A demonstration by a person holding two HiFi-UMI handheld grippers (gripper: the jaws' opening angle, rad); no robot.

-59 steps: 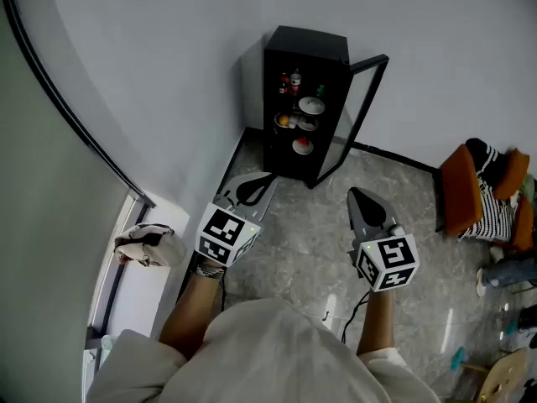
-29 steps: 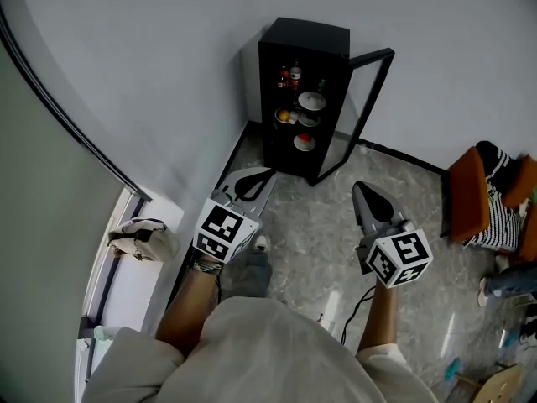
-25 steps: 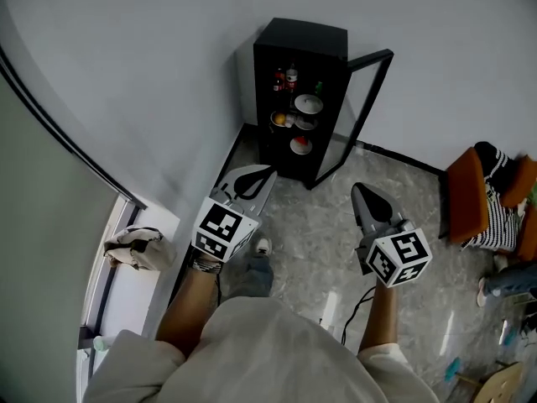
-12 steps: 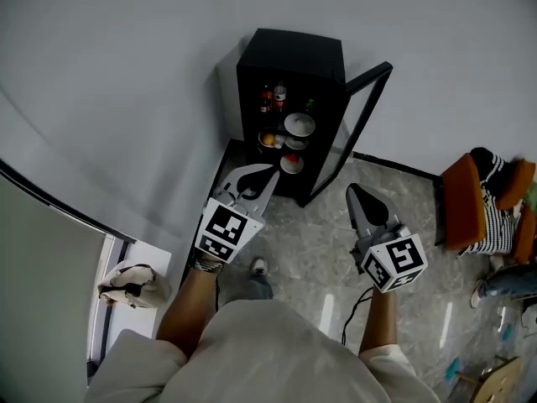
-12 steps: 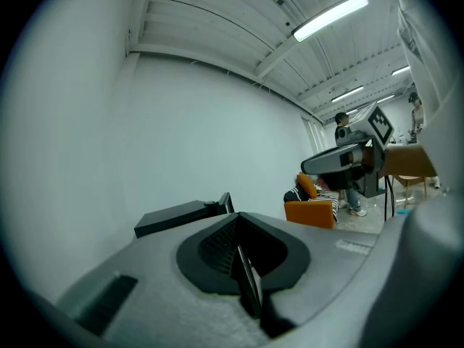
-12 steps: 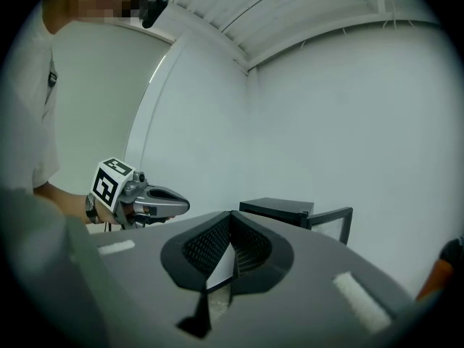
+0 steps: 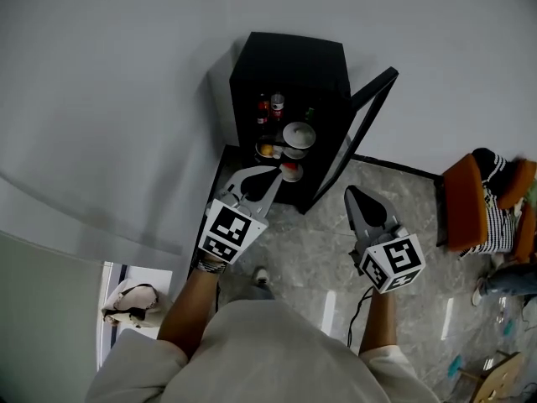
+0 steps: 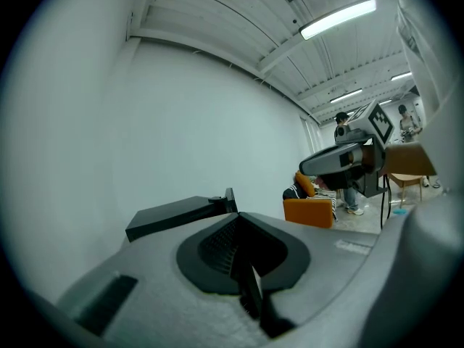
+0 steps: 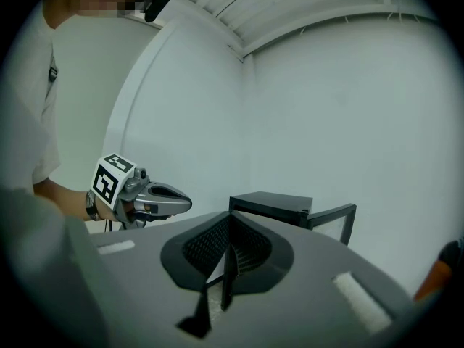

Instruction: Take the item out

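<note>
A small black cabinet (image 7: 289, 65) stands against the grey wall with its glass door (image 7: 362, 128) swung open to the right. Its shelves hold bottles (image 7: 268, 107), a white lidded bowl (image 7: 298, 134), an orange item (image 7: 267, 149) and a red-and-white bowl (image 7: 291, 172). My left gripper (image 7: 268, 176) is shut and empty, its tip just in front of the lowest shelf. My right gripper (image 7: 353, 195) is shut and empty, right of the door's foot. The cabinet (image 8: 181, 212) shows beyond the left gripper (image 8: 238, 214). The cabinet (image 9: 272, 203) also shows beyond the right gripper (image 9: 230, 216).
An orange chair (image 7: 463, 193) with striped cloth on it stands at the right, and a person's legs (image 7: 508, 277) are beside it. A beige bag (image 7: 134, 296) lies on a white ledge at lower left. The floor is grey marble tile.
The person has stepped toward the cabinet, which now looks larger and nearer. Both grippers came forward with it; the left tip now overlaps the cabinet's lowest shelf. Both stay shut.
</note>
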